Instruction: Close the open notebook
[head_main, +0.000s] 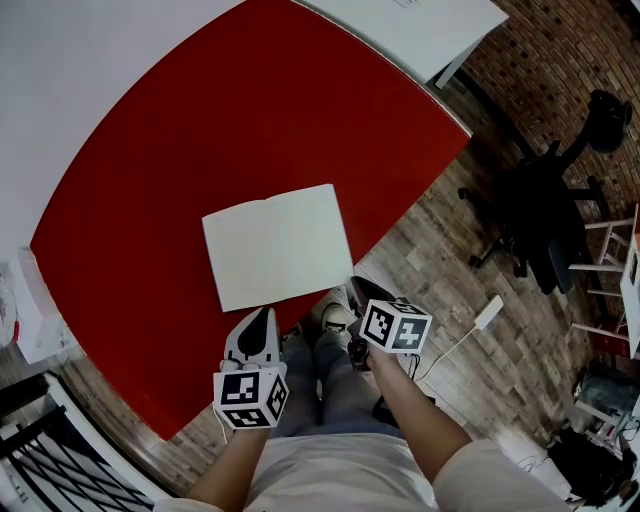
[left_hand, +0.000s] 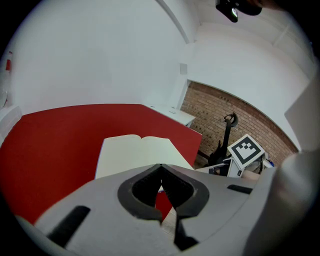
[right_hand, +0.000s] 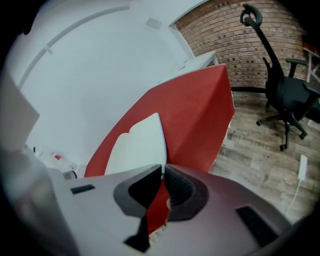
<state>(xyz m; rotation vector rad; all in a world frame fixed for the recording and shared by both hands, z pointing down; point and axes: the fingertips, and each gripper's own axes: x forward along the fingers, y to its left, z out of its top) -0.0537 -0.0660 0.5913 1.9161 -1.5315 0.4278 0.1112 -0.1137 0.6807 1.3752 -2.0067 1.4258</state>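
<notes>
An open notebook (head_main: 278, 245) with blank white pages lies flat on the red table (head_main: 150, 200), near its front edge. It also shows in the left gripper view as the notebook (left_hand: 137, 152) and in the right gripper view as the notebook (right_hand: 140, 145). My left gripper (head_main: 262, 314) hovers just short of the notebook's near edge, its jaws shut and empty (left_hand: 161, 165). My right gripper (head_main: 366, 296) is held off the table's front edge, to the right of the notebook's near right corner, also shut with nothing in it (right_hand: 163, 166).
A black office chair (head_main: 545, 215) stands on the wood floor to the right, beside a white stool (head_main: 610, 270). A white power strip (head_main: 488, 312) lies on the floor. A white table (head_main: 420, 25) adjoins the red one at the back. The person's legs are below.
</notes>
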